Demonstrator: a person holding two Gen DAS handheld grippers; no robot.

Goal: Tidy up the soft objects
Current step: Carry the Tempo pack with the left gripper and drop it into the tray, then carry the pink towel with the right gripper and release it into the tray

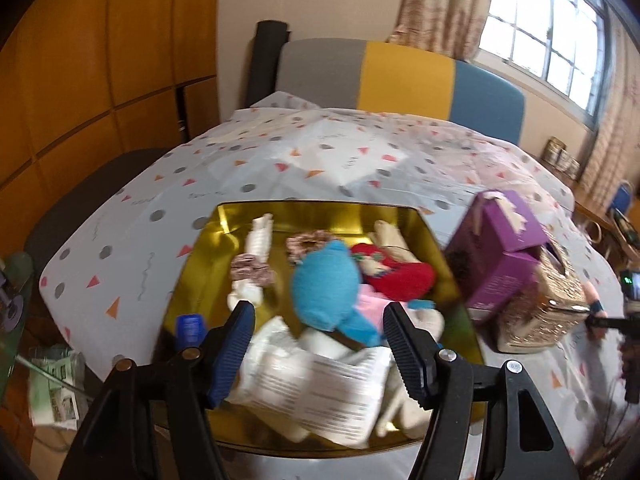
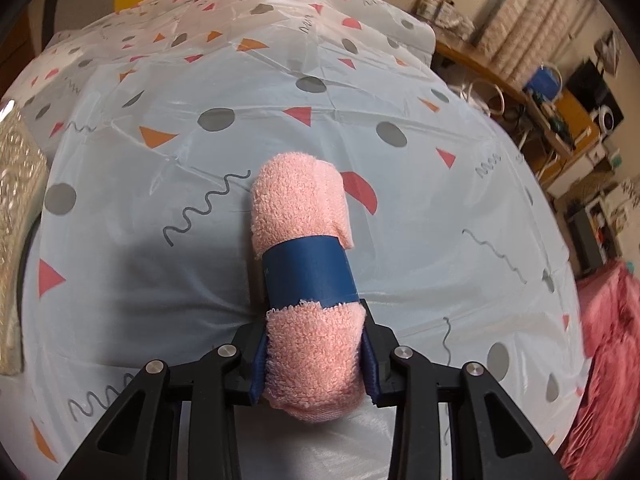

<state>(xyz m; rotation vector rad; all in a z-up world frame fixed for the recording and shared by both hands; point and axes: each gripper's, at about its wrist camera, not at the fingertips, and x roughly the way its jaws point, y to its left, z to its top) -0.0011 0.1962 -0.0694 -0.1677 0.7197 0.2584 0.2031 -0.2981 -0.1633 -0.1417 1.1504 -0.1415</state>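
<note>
A gold tray [image 1: 224, 220] sits on the patterned tablecloth and holds several soft things: a blue plush [image 1: 326, 288], a red plush [image 1: 400, 276], white rolled cloths [image 1: 258, 240], scrunchies [image 1: 250, 270] and a white packet [image 1: 316, 392]. My left gripper [image 1: 320, 328] is open and empty, just above the tray's near end. My right gripper [image 2: 314, 354] is shut on a rolled pink towel [image 2: 298, 204] with a blue paper band [image 2: 310, 276], held over the tablecloth.
A purple box [image 1: 500, 260] and a glittery woven basket [image 1: 544, 308] stand right of the tray. A striped headboard [image 1: 400, 76] is behind. The basket's edge [image 2: 16, 184] is at the right view's left. A red blanket [image 2: 608, 360] lies at the right.
</note>
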